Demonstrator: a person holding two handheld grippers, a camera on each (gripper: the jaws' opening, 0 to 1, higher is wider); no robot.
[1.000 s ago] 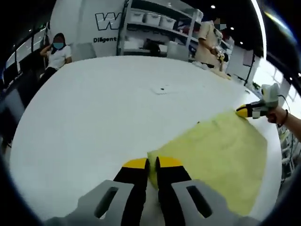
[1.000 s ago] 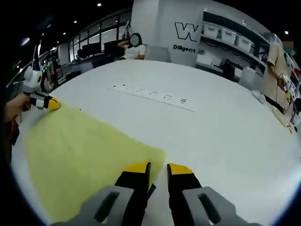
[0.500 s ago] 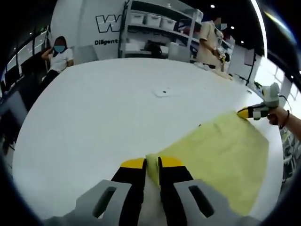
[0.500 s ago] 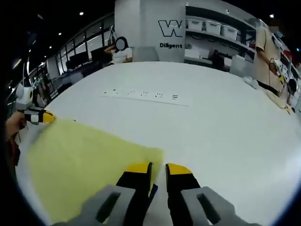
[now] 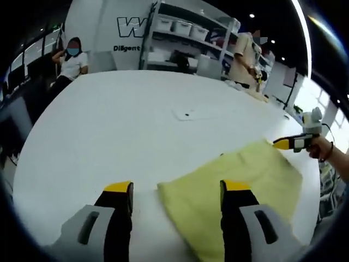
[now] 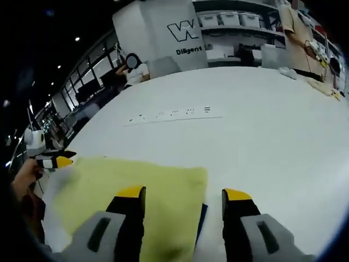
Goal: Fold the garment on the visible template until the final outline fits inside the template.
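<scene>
- My left fingers are spread wide apart and pinch nothing.
- My right fingers are spread wide too, and they are empty.
- The yellow cloth lies flat on the white bench, at the edge nearest me.
- One corner of the cloth sits between my left fingers. Another corner sits between my right fingers.
- A bit of something dark blue peeks out from under the cloth by my right fingers. I think it is the template, but I cannot tell for sure.
- In the left gripper view I see my right fingers out by the far corner of the cloth. I cannot tell if they touch it.
- I think one fold is laid down and I have let go of it.
- Next I think I need a new hold: pinch an edge with both fingers, lift it, and fold it over.
- I must go slowly, so the cloth stays on the bench and does not bunch up.
</scene>
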